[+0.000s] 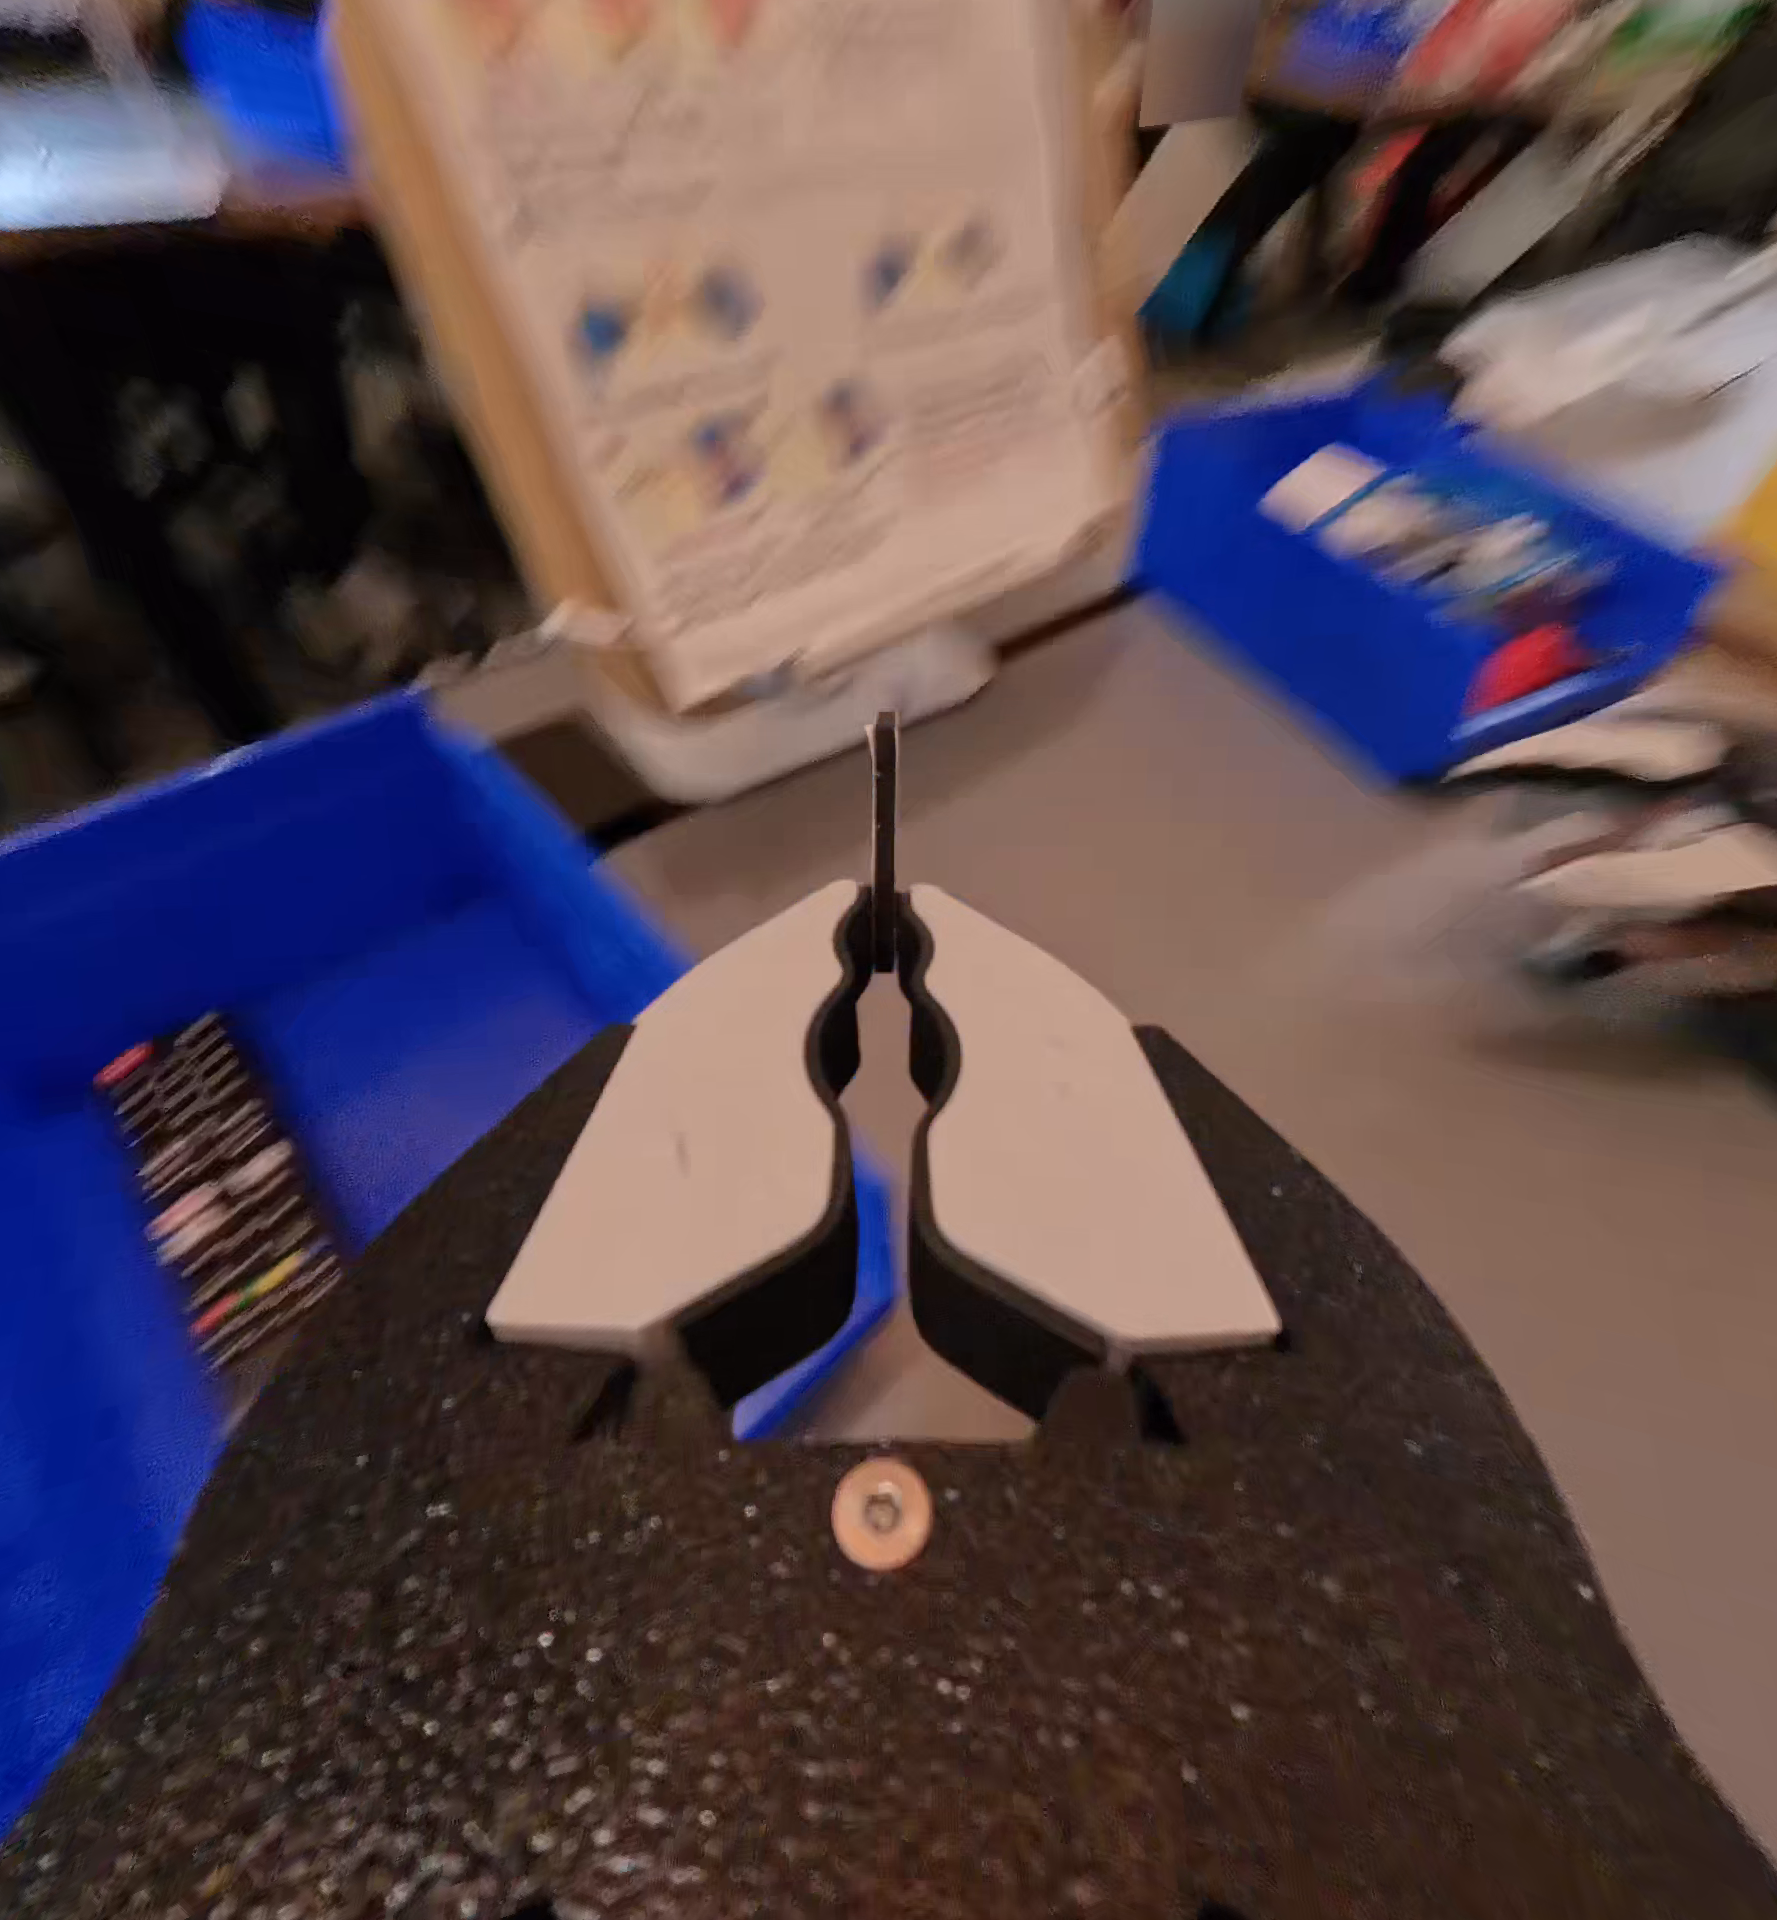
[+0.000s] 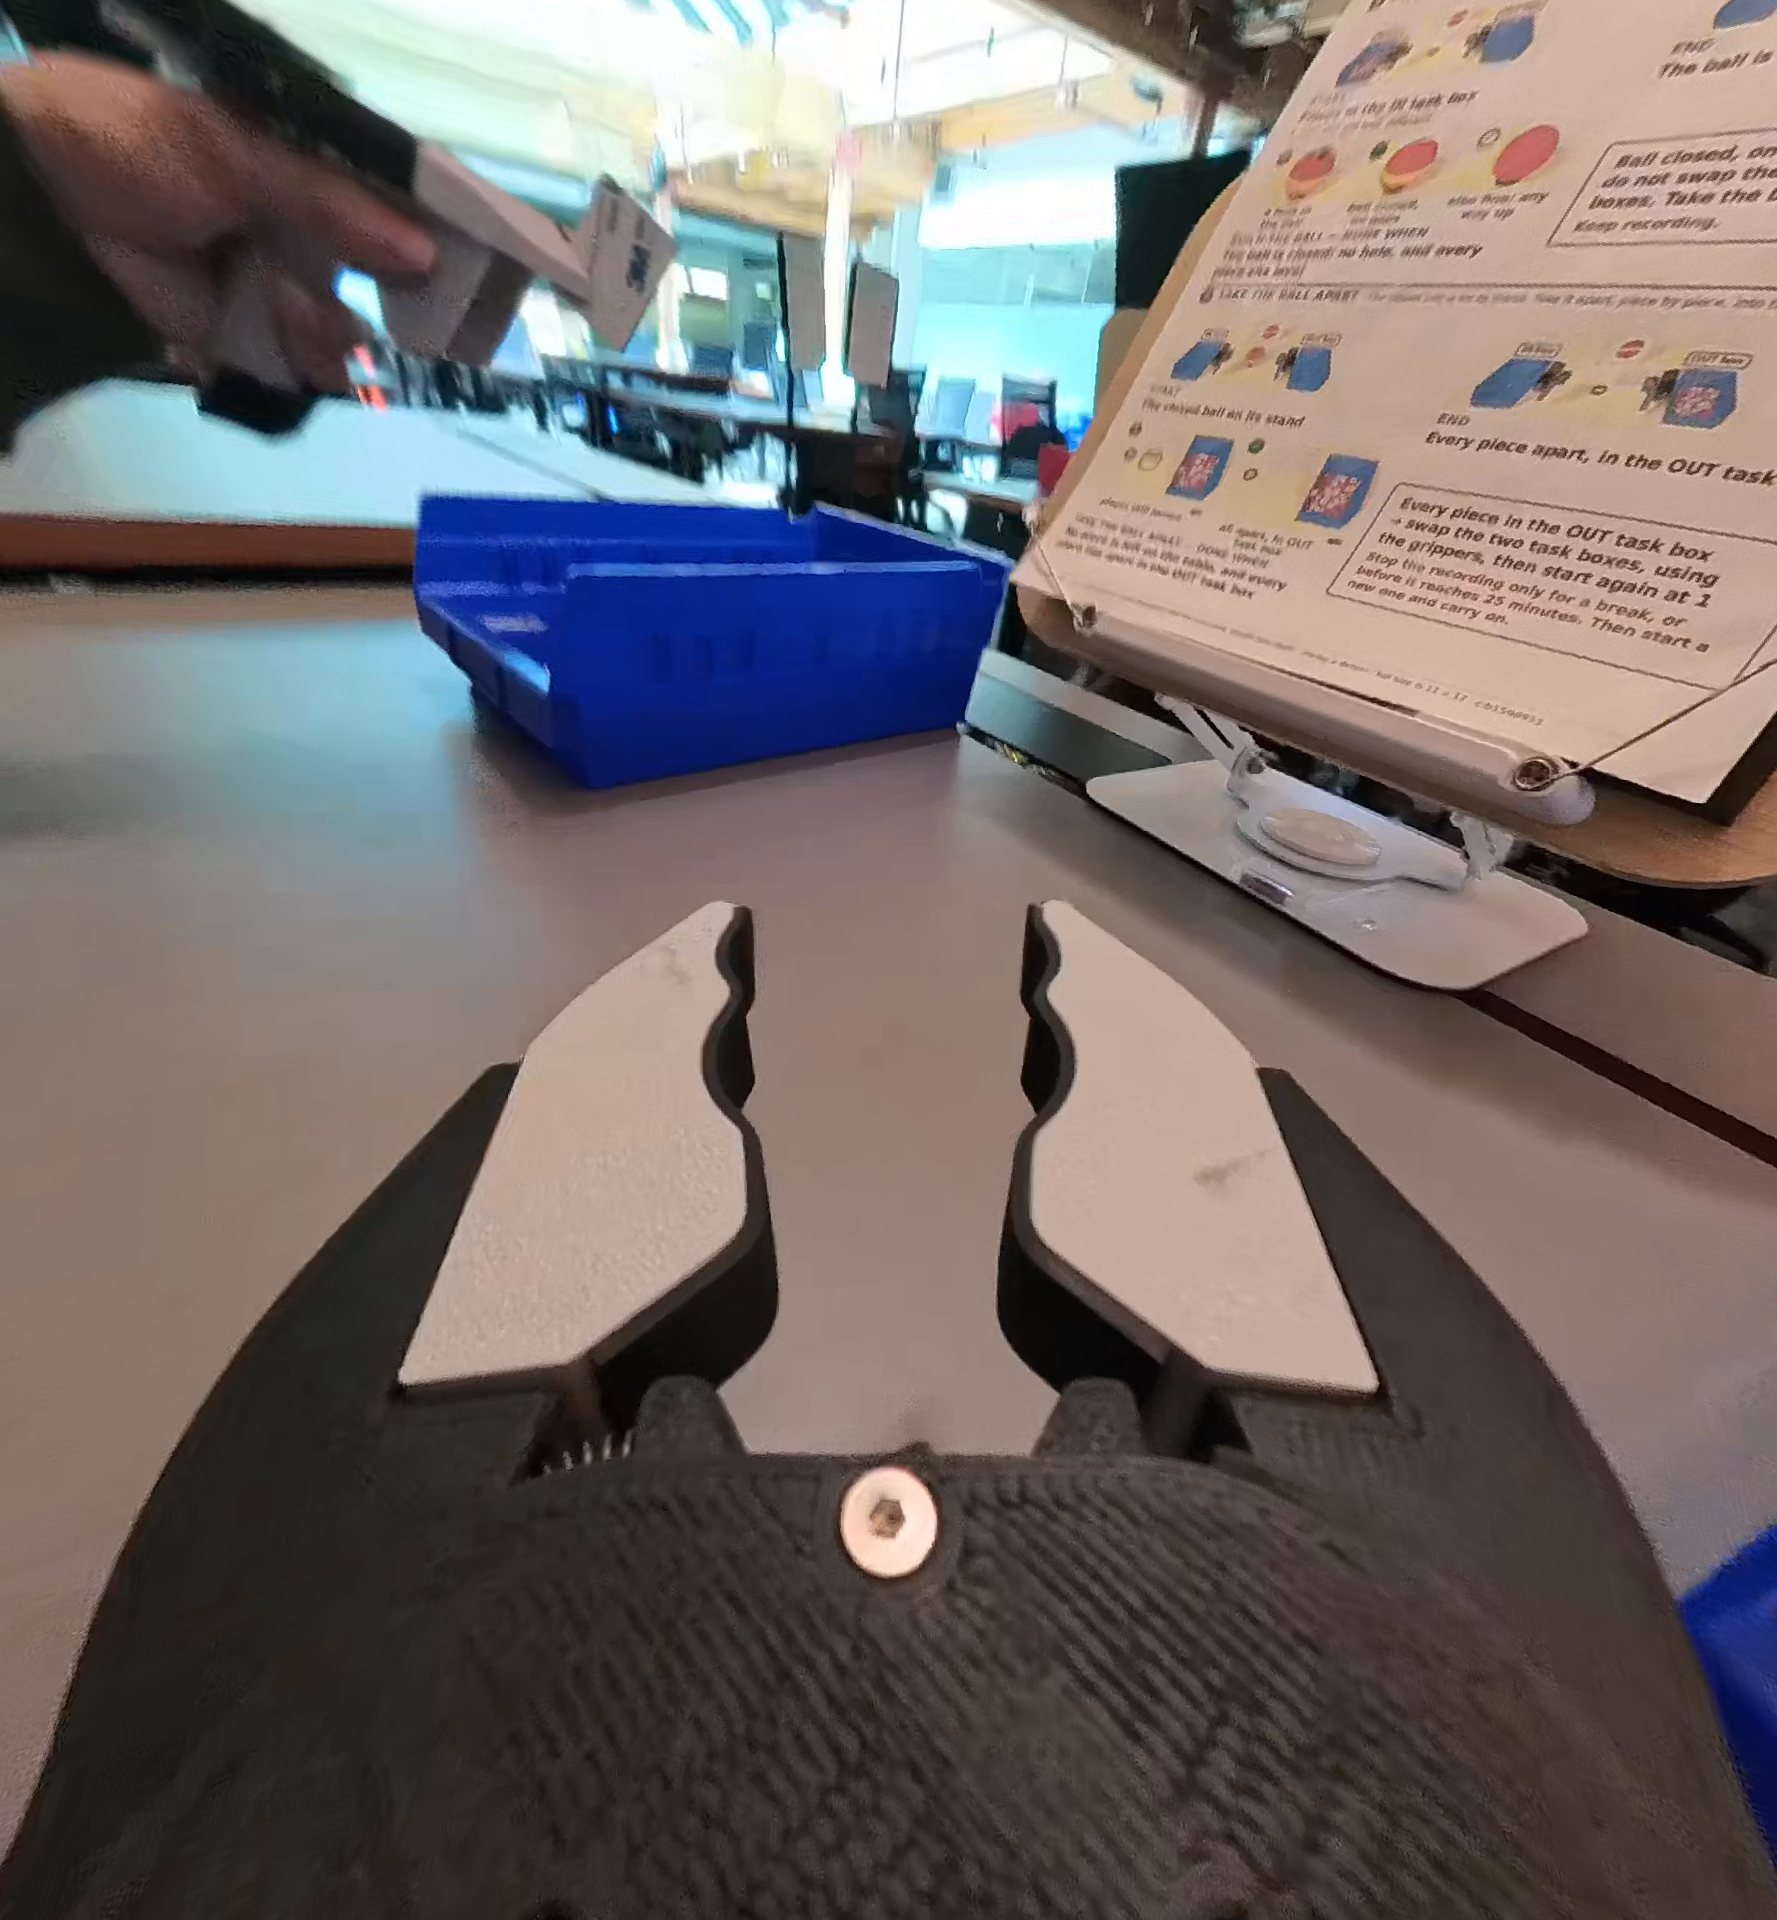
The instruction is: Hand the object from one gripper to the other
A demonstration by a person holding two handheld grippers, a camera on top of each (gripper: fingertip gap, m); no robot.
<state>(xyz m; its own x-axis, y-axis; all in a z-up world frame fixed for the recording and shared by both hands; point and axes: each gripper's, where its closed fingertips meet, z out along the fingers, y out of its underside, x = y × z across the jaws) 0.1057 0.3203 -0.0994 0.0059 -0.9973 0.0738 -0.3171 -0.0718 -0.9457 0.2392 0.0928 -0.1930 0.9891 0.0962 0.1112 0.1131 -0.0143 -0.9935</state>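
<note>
Now your left tool (image 1: 885, 935) is clamped on a thin flat card (image 1: 884, 821), held edge-on above the grey worktop (image 1: 1279, 1143), while your right tool (image 2: 889, 977) sits spread apart with nothing between its fingers, low over the worktop. A blue bin (image 1: 364, 935) at the worktop's left edge holds a row of upright cards (image 1: 224, 1184). Another blue bin (image 1: 1403, 623) near the far right corner holds blurred pieces, one red (image 1: 1523, 665).

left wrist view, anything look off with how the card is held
Nothing stands out. The left gripper pinches a thin card edge-on at its very fingertips, upright and centred. The view is blurred.
</note>
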